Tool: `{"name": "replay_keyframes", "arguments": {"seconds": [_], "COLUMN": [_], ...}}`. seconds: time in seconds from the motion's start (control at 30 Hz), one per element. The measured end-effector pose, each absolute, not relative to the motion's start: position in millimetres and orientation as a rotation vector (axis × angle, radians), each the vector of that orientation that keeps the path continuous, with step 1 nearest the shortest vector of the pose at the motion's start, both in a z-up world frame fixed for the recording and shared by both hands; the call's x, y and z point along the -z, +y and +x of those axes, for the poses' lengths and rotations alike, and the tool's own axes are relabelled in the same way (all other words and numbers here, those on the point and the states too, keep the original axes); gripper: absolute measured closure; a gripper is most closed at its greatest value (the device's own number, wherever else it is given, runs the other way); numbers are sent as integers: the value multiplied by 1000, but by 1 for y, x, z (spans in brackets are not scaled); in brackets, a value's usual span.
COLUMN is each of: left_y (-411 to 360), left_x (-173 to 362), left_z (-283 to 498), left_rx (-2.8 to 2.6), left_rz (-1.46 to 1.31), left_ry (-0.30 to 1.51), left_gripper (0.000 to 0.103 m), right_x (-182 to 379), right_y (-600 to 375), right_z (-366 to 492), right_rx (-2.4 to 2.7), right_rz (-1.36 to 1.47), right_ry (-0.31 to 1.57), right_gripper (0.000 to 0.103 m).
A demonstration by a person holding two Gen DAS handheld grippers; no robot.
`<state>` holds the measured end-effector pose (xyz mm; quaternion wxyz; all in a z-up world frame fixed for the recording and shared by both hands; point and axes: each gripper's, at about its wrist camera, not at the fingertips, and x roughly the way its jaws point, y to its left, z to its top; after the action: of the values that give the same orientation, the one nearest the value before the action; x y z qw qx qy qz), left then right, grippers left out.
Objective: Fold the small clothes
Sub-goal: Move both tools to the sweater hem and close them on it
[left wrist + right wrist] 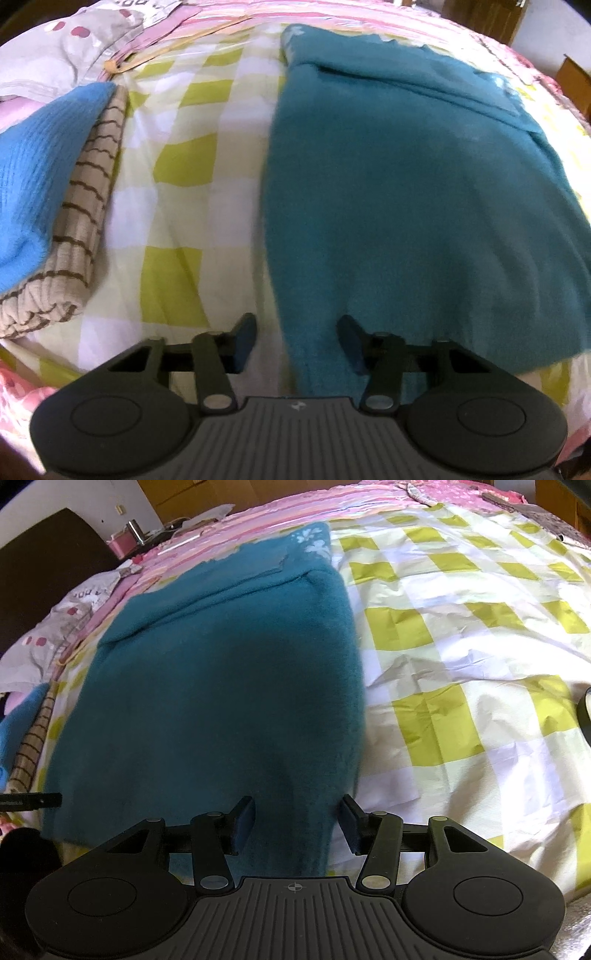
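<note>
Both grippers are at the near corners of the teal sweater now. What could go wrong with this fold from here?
1. Both jaws stand open: the left gripper and right gripper only straddle the teal sweater's near corners; lifting now may leave it behind.
2. The sleeve folded across its far end may slide loose when the hem comes up.
3. The folded stack lies close on the left; a leftward drag could disturb it.

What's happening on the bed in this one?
A person with a handheld gripper in each hand is folding a teal sweater laid on a yellow-checked sheet. The left gripper and right gripper are both open at the sweater's near edge, one at each corner, with teal fabric between the fingers but not clamped. A blue knit and a striped beige garment sit already folded to the left.
</note>
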<state>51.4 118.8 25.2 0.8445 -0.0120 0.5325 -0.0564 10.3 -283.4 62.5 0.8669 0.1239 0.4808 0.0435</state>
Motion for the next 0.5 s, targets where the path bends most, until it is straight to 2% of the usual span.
{"name": "replay_keyframes", "arguments": {"seconds": [0.07,0.23,0.4,0.47,0.5], "left_y": [118,118,112,111,111], "left_x": [-25,-25,-24,-25,-26], "left_z": [51,53,58,58,58], "left_rx": [143,165,182,180,184], "left_rz": [-56,-68,-42,-38,-35], "left_ry": [1132,1131,1158,1156,1149], "left_gripper": [68,70,67,69,71], "right_x": [-62,-59,-57,-58,-58], "right_y": [-284,-288,-287,-287,-287], "right_z": [11,16,18,17,17], "right_rx": [-97,-107,-110,-112,-117], "right_rz": [263,292,290,285,285], "right_ry": [1008,1014,1010,1008,1004], "right_gripper": [53,53,53,60,70]}}
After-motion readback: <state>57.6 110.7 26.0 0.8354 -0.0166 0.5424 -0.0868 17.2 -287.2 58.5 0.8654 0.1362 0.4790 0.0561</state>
